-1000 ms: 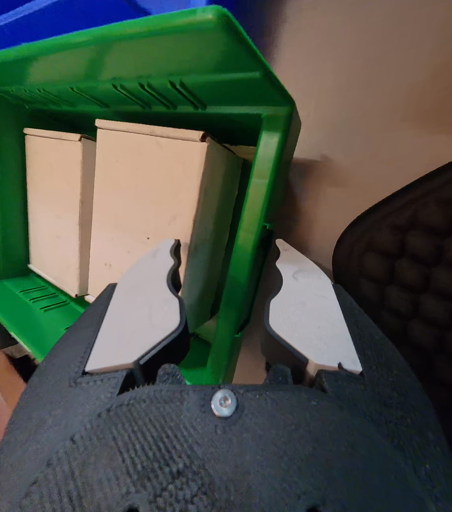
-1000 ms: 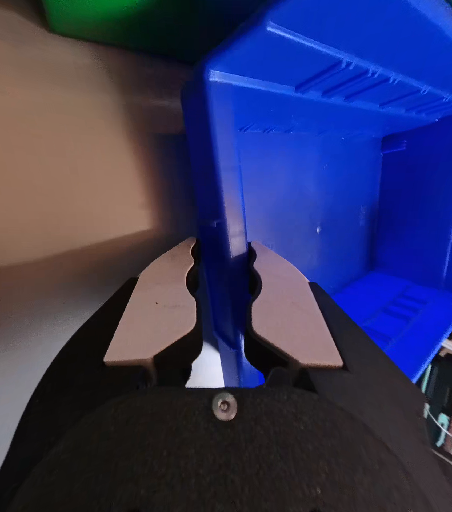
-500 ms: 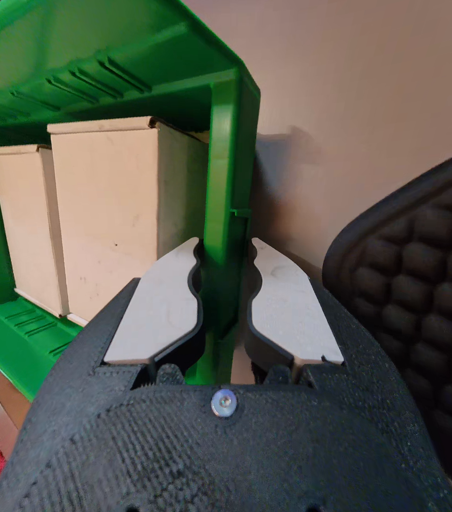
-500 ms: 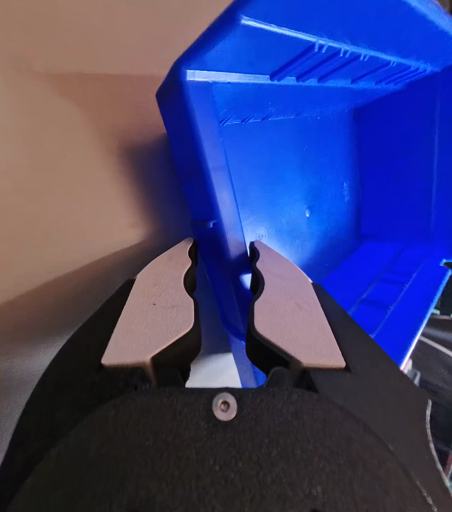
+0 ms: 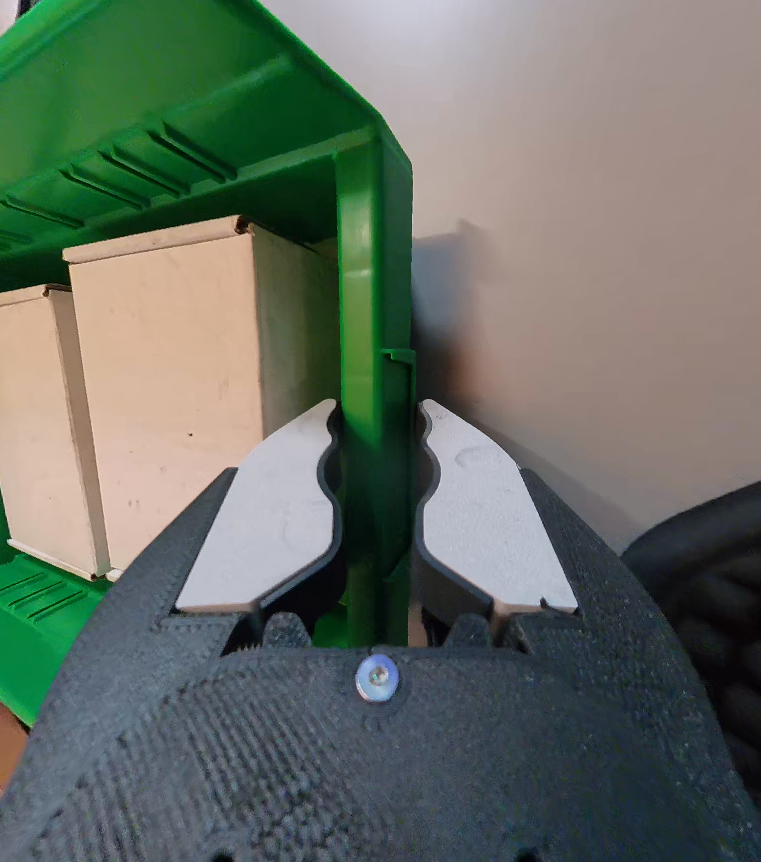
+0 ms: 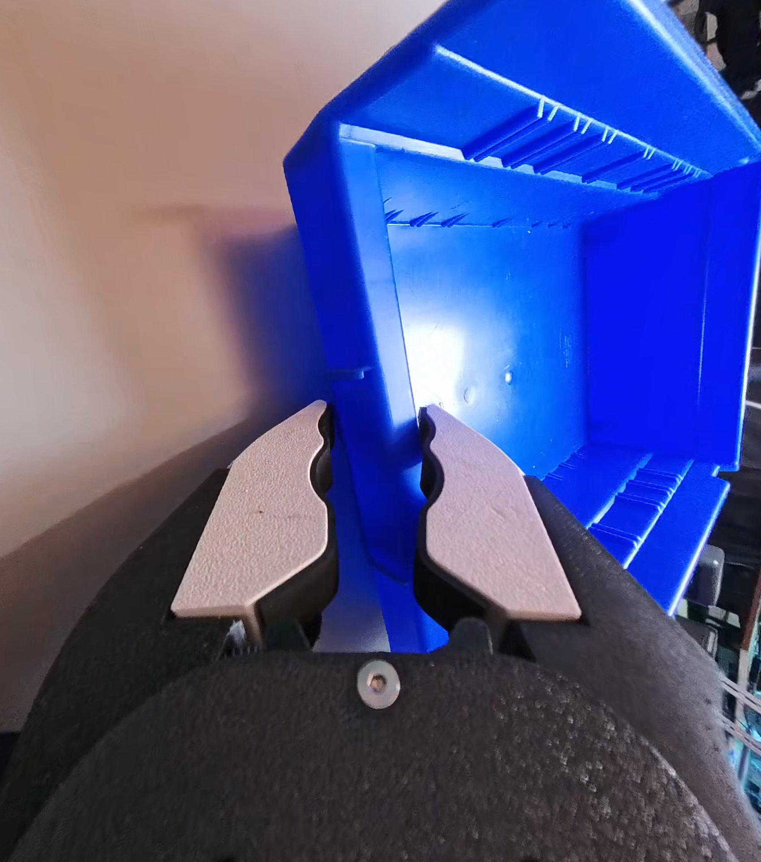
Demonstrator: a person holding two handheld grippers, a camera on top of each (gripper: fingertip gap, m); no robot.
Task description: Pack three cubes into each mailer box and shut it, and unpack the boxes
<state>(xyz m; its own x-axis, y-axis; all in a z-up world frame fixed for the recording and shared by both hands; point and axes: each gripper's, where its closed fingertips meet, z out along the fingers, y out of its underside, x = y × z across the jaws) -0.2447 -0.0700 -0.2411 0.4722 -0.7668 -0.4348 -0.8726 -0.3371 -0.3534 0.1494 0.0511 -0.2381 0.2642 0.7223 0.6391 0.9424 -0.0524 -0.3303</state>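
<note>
**A:** Your left gripper (image 5: 377, 410) is clamped on the side wall of the green bin (image 5: 371, 289), one finger inside, one outside. Two closed cardboard boxes (image 5: 164, 396) sit in it, side by side and touching, left of that wall. Can't see any cubes.

**B:** And your right gripper (image 6: 373, 413) is pinched on the near left wall of the blue bin (image 6: 359, 289) — same deal, fingers either side. I see nothing in that bin.

**A:** Plain wall (image 5: 602, 233) behind the green bin, and a black padded thing (image 5: 733, 629) at the right — can't tell what it is.
</note>
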